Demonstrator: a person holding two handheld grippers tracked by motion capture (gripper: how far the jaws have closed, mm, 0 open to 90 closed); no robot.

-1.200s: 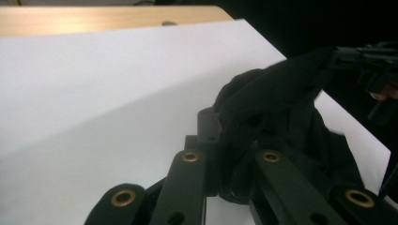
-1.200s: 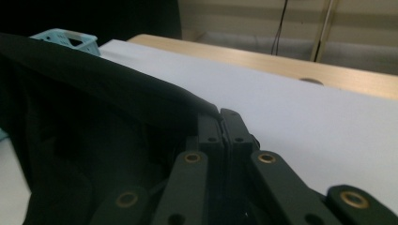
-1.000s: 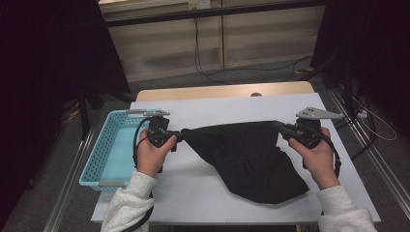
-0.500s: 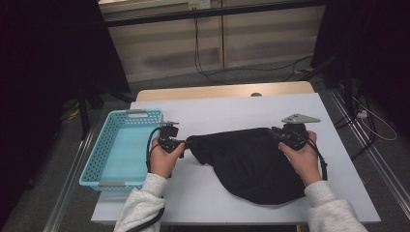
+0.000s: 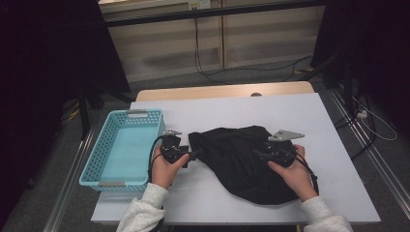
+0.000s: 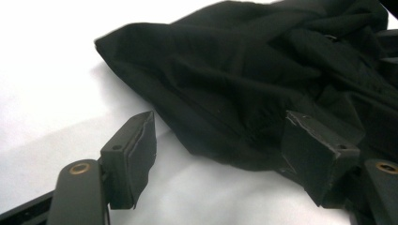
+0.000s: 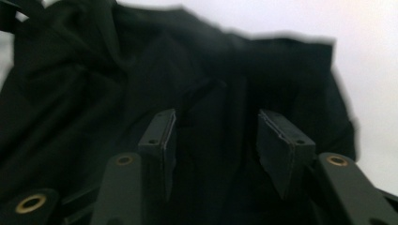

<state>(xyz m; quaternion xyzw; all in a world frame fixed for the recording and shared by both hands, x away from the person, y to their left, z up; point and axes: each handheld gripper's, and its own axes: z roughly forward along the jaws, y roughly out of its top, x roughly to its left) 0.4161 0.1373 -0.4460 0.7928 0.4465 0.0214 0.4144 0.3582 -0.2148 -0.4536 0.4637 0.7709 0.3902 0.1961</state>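
Observation:
A black cloth lies crumpled on the white table. My left gripper sits low at the cloth's left edge. Its jaws have just been opening and now stand apart, with a fold of the cloth lying between them untouched by the left pad. My right gripper rests over the cloth's right half. In the right gripper view its jaws, which have also just been opening, stand apart above the dark fabric without pinching it.
A light blue plastic basket stands empty at the table's left edge, close to my left hand. Bare white tabletop stretches behind and to the right of the cloth. Cables run over the floor beyond the table.
Both hands have come down and drawn closer together. The cloth, held stretched between the shut grippers before, now lies slack on the table, and both pairs of jaws have let go of it.

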